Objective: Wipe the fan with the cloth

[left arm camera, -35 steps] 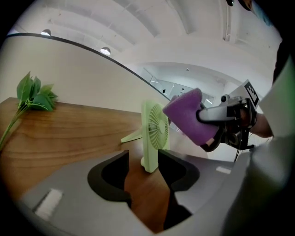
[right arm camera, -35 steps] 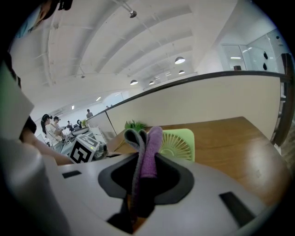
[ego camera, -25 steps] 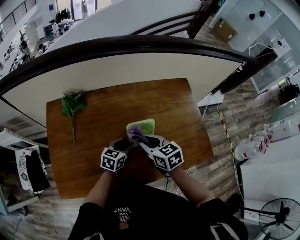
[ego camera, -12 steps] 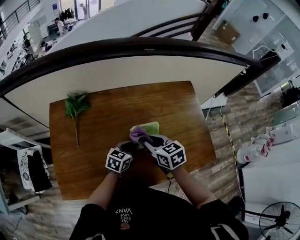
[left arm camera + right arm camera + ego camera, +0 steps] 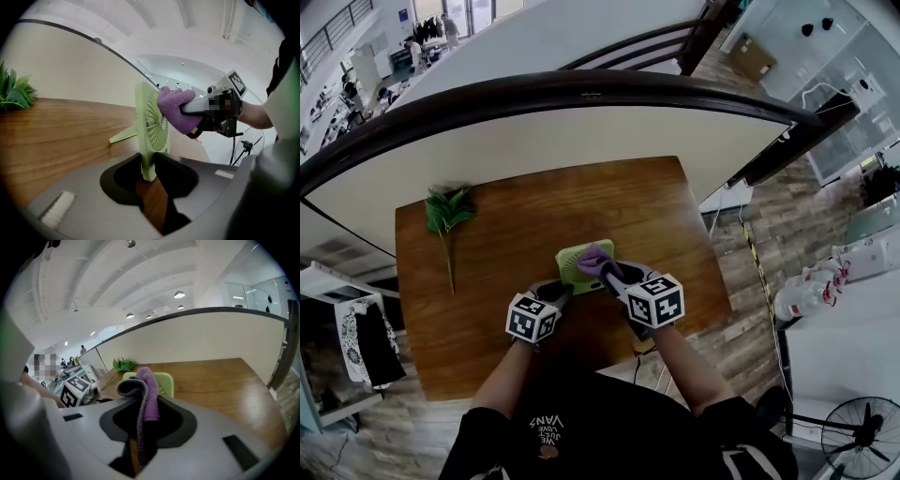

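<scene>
Here the fan (image 5: 151, 123) stands upright toward the near side of the table (image 5: 487, 244). The left gripper (image 5: 149, 172) pinches its lower frame, and its jaws have just been closing on it. The grille faces right, so the right gripper (image 5: 139, 427), clamped on the purple cloth (image 5: 149, 394), is nearer. The left gripper view shows cloth touching grille; the right gripper view hides that behind the cloth.
</scene>
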